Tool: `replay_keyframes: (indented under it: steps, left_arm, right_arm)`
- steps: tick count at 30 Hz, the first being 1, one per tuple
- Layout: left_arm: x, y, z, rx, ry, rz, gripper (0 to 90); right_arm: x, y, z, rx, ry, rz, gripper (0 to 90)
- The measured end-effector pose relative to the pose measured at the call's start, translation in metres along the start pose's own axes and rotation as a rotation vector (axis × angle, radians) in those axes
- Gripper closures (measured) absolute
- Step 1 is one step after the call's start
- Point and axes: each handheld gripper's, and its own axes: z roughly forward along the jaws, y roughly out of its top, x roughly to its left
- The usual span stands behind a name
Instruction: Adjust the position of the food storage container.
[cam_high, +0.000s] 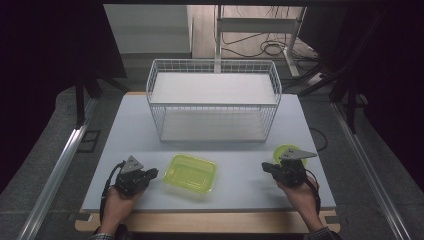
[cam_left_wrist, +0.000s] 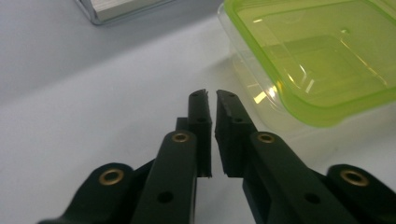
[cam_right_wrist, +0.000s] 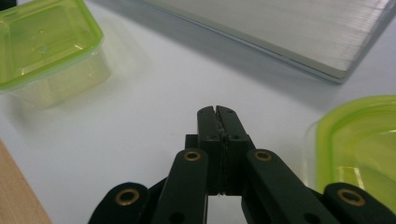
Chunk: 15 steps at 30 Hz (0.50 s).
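So the setup was a white table (cam_high: 240, 185) with a big wire basket (cam_high: 212, 100) standing at the far side, and two green-lidded plastic boxes out front. The rectangular box (cam_high: 191, 173) sat roughly in the middle of the near half, lid on, a bit skewed to the table edge. The round box (cam_high: 285, 152) was off to the right, partly hidden behind the right gripper's grey plate.

The left gripper (cam_high: 152, 173) was resting low on the table in the person's left hand (cam_high: 117, 202), pointing right toward the rectangular box and stopping just beside its near left corner. From the left gripper view (cam_left_wrist: 210, 95) the jaws were nearly together with only a thin slit between the pads, and nothing was caught in there. The box (cam_left_wrist: 308, 60) sat just ahead and to the right of the tips, close but apart as far as I could tell.

The right gripper (cam_high: 265, 166) was in the right hand (cam_high: 300, 197), pointing left toward the middle of the table. In its own view (cam_right_wrist: 217, 111) the jaws were pressed tight together, holding nothing. The round box (cam_right_wrist: 359, 144) was right next to it on that view's right, and the rectangular one (cam_right_wrist: 46, 51) well off at the upper left, with bare table between.
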Motion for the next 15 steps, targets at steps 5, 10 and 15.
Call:
replay_keyframes:
  steps: [5, 10, 15]
  left_arm:
    - [0.007, 0.006, 0.012, 0.010, -0.054, -0.011, 87.2]
    - [0.000, 0.010, 0.021, 0.039, -0.095, 0.011, 87.3]
    - [-0.010, 0.011, 0.025, 0.074, -0.086, 0.054, 86.8]
  right_arm:
    - [0.005, 0.000, 0.003, 0.007, 0.008, -0.005, 89.1]
    - [0.013, -0.001, 0.006, 0.017, 0.035, -0.007, 88.9]
    - [0.022, -0.001, 0.011, 0.039, 0.059, -0.029, 87.9]
